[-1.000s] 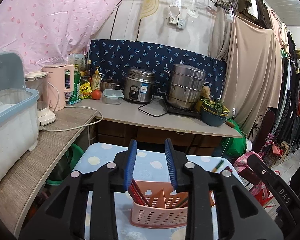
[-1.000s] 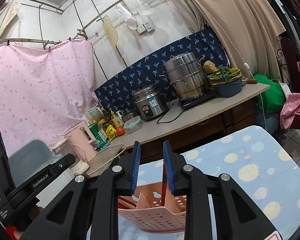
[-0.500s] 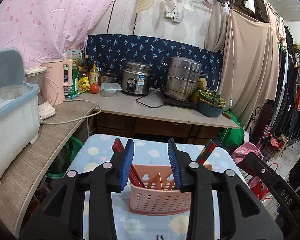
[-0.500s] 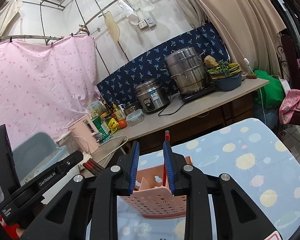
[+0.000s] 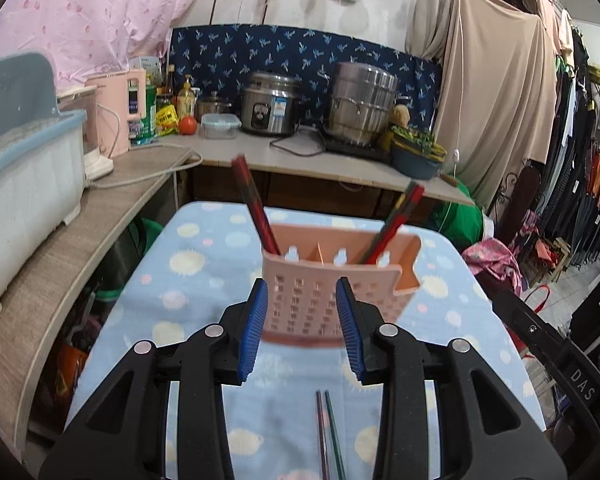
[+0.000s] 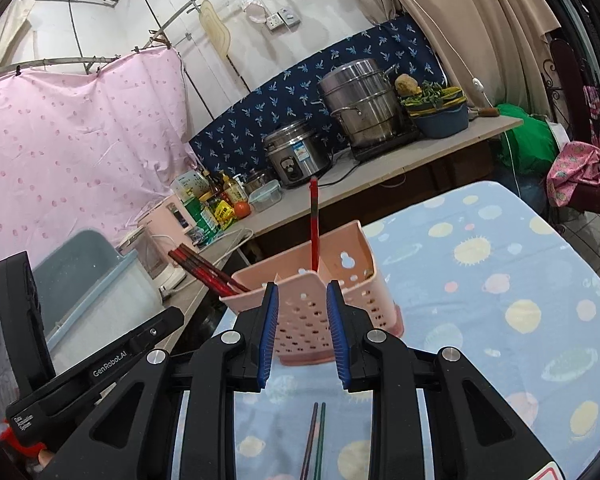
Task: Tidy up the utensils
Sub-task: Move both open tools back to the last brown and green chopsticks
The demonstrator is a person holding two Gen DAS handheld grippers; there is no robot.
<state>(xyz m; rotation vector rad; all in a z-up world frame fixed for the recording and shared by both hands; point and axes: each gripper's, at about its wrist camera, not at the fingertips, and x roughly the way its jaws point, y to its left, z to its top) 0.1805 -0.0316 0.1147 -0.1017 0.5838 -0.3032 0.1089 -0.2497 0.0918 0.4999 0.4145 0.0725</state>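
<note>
Approaching the loose pair of dark chopsticks (image 5: pixel 329 432), lying flat on the pale blue planet-print tablecloth (image 5: pixel 172 280) at 6 o'clock of the pink perforated plastic utensil caddy (image 5: pixel 332 280), is judged the step in hand. The caddy stands on the cloth; red-and-dark chopsticks (image 5: pixel 254 208) lean out at 11 o'clock, and a second bundle (image 5: pixel 396 216) leans at 1 o'clock.

Left gripper (image 5: pixel 302 328): blue-padded jaws are parted moderately, nothing is held between them; they have just been opening. Right gripper (image 6: pixel 303 328): jaws are parted a little less, nothing is gripped.

Advice: one gripper is best tilted further down and lowered onto the loose pair, with the jaws set across the sticks near the middle so both are pinched together. The caddy may be steadied by the other gripper; it looks light and is judged easy to tip.

Writing read: "GenRobot.AI" (image 6: pixel 110 360) on the left gripper's arm in the right wrist view; "DAS" (image 5: pixel 584 384) on a black part at 4 o'clock in the left wrist view. Appliance labels are too small to read.
</note>
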